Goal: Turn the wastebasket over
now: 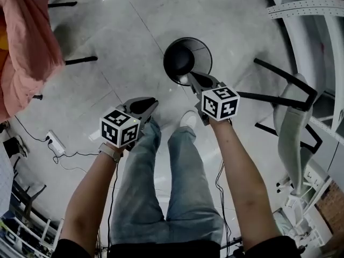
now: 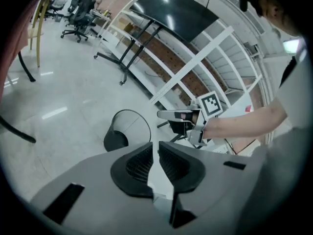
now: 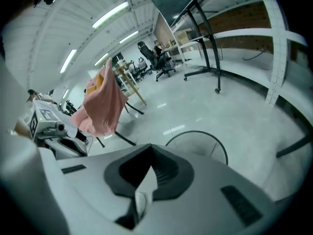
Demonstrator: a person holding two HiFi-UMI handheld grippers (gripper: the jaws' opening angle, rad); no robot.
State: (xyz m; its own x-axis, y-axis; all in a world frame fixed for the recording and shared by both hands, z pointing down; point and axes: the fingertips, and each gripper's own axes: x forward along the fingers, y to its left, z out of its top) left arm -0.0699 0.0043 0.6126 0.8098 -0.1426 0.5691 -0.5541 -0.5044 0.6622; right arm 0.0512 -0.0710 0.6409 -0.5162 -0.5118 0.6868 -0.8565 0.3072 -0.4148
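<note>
The black wire-mesh wastebasket (image 1: 187,61) stood on the glossy grey floor (image 1: 107,26) with its round mouth facing up, so the head view looked down past the rim to the dark bottom. Neither gripper touched it.

The right gripper (image 1: 191,75) hung in the air just above the near side of its rim. The left gripper view showed it clear of the basket, up and to the right. Its fingers were clenched together with nothing between them.

The left gripper (image 1: 153,102) was held further back and to the left, well apart from the basket. Its fingers stood almost together, with a slim gap left between the ribbed pads, and that gap was empty too.

Behind the 2 grippers were the person's bare forearms. Below those were a leg in blue jeans (image 1: 156,198) and a white shoe (image 1: 188,119) on the floor near the basket.

A pink cloth (image 1: 24,42) hung at the far left. A white power strip (image 1: 55,143) with its cable lay on the floor below it. A black-legged stand (image 1: 285,95) spread across the floor to the right of the basket, beside white shelving (image 1: 306,7).
</note>
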